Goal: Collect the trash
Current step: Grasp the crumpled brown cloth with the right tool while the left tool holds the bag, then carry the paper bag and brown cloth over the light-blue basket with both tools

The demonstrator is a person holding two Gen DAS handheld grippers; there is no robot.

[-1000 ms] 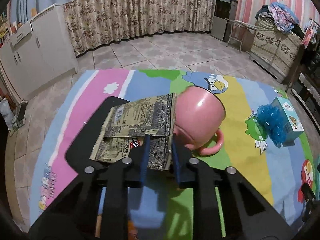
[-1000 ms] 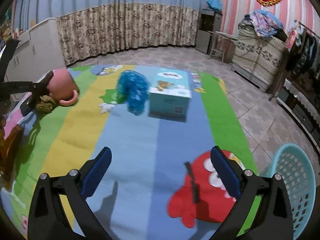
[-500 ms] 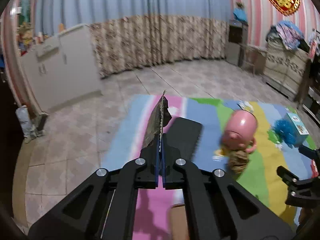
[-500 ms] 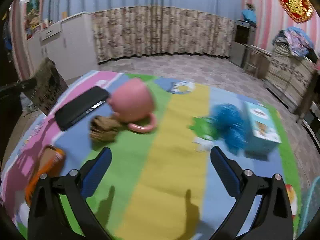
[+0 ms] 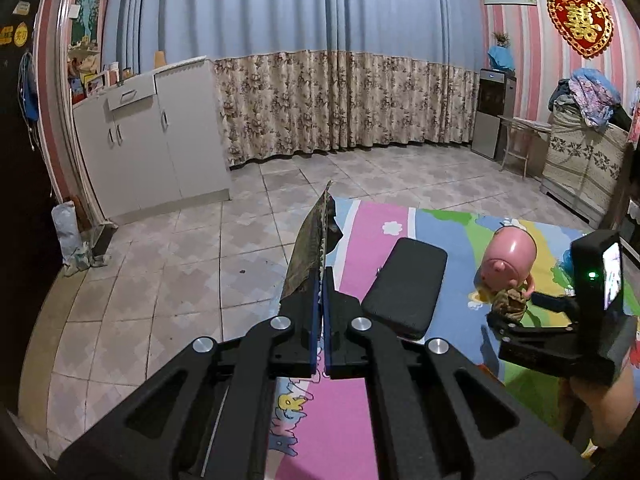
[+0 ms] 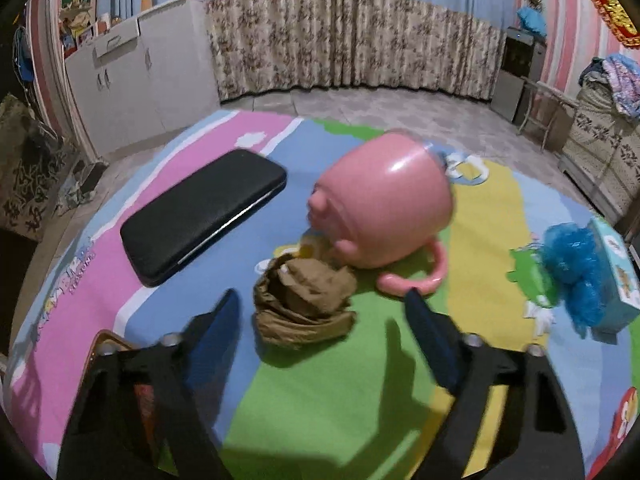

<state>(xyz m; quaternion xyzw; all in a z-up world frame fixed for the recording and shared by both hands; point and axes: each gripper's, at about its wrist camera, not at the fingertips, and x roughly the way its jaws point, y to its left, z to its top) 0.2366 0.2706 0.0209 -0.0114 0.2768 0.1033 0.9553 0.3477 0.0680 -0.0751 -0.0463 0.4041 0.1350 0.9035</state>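
Play mat [image 6: 352, 380]: striped pink, blue, green and yellow, spread on the tiled floor [image 5: 168, 280]; carries every item below.

Pink mug [image 6: 384, 204]: lying on its side near the mat's middle, handle low toward the near right.

Black flat case [image 6: 200, 212]: left of the mug, well apart from it, on the pink and blue stripes.

Teal box [image 6: 616, 280]: far right of the mat, with a blue mesh puff [image 6: 576, 268] touching its left side.

Crumpled brown wrapper [image 6: 304, 304]: trash; on the mat just in front of the mug, touching or nearly touching it, lying between and just ahead of the right tongs' tips.

Flat printed wrapper [image 5: 310, 256]: trash; held edge-on off the mat, above the floor at the mat's left edge.

Left tongs [image 5: 321, 312]: clenched on the flat printed wrapper.

Right tongs [image 6: 324, 320]: released, spread wide, low over the mat.
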